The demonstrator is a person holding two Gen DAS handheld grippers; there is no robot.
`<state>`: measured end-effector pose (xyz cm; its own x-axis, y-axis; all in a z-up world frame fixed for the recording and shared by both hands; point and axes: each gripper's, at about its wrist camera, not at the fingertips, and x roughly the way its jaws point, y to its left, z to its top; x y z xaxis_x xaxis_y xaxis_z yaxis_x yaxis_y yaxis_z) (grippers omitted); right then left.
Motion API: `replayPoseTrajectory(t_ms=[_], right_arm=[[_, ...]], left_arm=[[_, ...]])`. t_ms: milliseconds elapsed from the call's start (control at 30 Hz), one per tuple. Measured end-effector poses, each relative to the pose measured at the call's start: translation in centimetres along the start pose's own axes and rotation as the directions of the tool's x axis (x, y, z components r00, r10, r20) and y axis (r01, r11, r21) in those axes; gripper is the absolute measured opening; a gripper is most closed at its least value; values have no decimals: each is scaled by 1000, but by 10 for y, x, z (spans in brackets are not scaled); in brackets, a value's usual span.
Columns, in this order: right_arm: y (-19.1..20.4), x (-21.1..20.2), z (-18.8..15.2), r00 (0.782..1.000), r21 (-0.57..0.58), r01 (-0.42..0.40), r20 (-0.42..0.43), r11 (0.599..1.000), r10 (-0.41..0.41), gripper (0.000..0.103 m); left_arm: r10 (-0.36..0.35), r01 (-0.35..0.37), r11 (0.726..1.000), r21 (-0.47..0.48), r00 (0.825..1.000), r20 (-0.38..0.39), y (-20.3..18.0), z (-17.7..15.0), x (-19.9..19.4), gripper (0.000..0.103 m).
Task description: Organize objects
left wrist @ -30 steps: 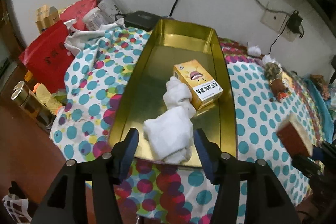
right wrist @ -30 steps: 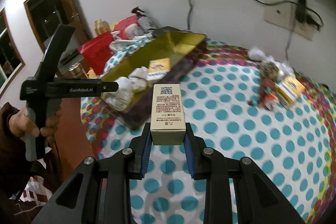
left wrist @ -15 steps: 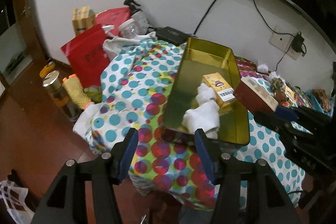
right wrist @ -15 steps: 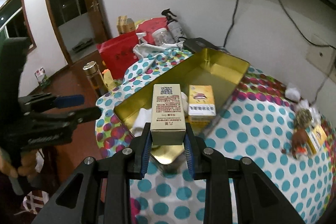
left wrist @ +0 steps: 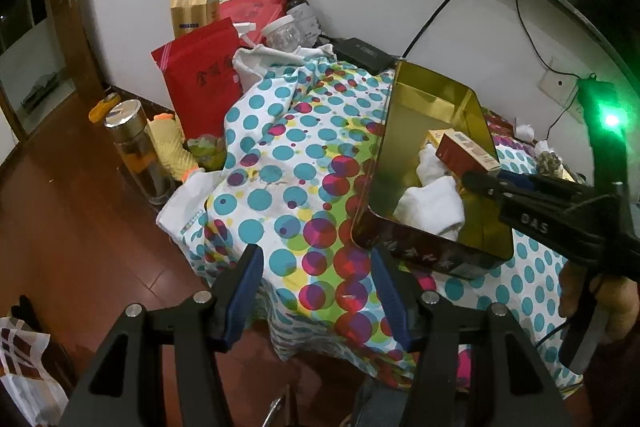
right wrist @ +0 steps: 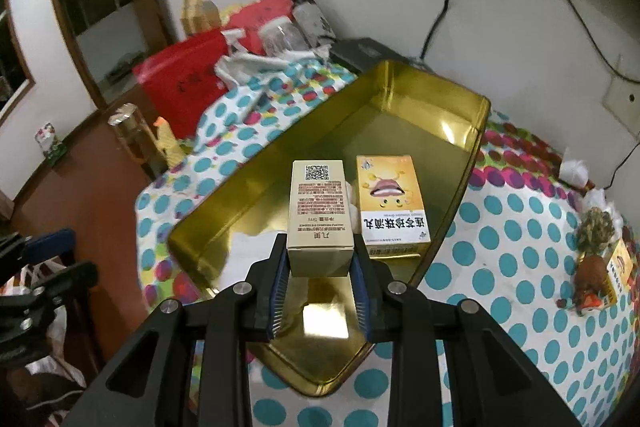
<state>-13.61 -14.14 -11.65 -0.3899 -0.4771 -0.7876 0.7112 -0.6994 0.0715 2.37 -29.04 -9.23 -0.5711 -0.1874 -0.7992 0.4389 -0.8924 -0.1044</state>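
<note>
My right gripper (right wrist: 320, 261) is shut on a small cream box (right wrist: 320, 215) with a QR code and holds it above the gold tin tray (right wrist: 320, 131). In the tray, just right of the held box, lies a yellow box (right wrist: 390, 203) with a cartoon face. A white cloth (left wrist: 432, 201) lies at the tray's near end, and in the right wrist view the held box hides most of it. My left gripper (left wrist: 316, 287) stands open with nothing between its fingers, off the tray's (left wrist: 382, 147) near left corner, over the edge of the dotted tablecloth (left wrist: 280, 155).
A red bag (left wrist: 200, 83), spray bottle (left wrist: 300, 11), clear jar (left wrist: 282, 33) and black box (left wrist: 364, 53) crowd the back left. A glass bottle (left wrist: 136, 147) stands on the wooden ledge. A small figure (right wrist: 592, 259) lies at the table's right. Cables hang on the wall.
My right gripper has carried the cream box from over the tablecloth to above the tray. My left gripper has drawn back and to the left, away from the white cloth.
</note>
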Motion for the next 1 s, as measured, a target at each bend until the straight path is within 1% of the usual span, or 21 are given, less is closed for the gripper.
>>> replayPoseTrajectory(t_ms=[133,267,333,367,400,433,467,567,667,767,867,1000], right_arm=[[-3,13,0,1000,21,1,-28,1000,-1,27],[-3,15,0,1000,14,-5,-31,1000,5,27],[-2,14,0,999,6,-23,-23,1000,23,31],[-1,13,0,999,2,-29,-16,1000,29,35],[-1,11,0,1000,0,-29,-10,1000,29,52],[-2,7,-1,1000,6,-17,7,1000,17,65],[-3,2,-2,999,12,-15,29,1000,15,67],[-10,-17,-3,997,29,-32,75,999,30,67],[-24,-40,-9,993,39,0,116,999,-5,67],[-46,-58,-18,991,71,38,126,997,-46,67],[-80,-74,-31,984,124,104,132,987,-120,67],[-132,-92,-52,970,229,185,116,956,-216,67]], left_arm=[[-5,5,1000,-20,1000,-7,4,0,2,57],[0,0,1000,-29,1000,-20,6,1,7,57],[-2,1,999,-32,1000,-26,6,1,9,57],[-2,1,1000,-31,1000,-28,4,1,9,57],[-4,3,1000,-30,1000,-25,4,1,8,57],[-8,7,1000,-25,1000,-20,2,2,7,57],[-8,8,1000,-21,1000,-17,1,2,6,57],[-17,17,1000,-6,1000,-9,-8,4,4,57],[-33,33,999,16,999,-4,-19,5,2,57],[-50,50,998,48,999,1,-34,5,0,57],[-68,67,994,82,998,2,-49,4,-1,57],[-92,92,988,127,996,-5,-70,2,-2,57]])
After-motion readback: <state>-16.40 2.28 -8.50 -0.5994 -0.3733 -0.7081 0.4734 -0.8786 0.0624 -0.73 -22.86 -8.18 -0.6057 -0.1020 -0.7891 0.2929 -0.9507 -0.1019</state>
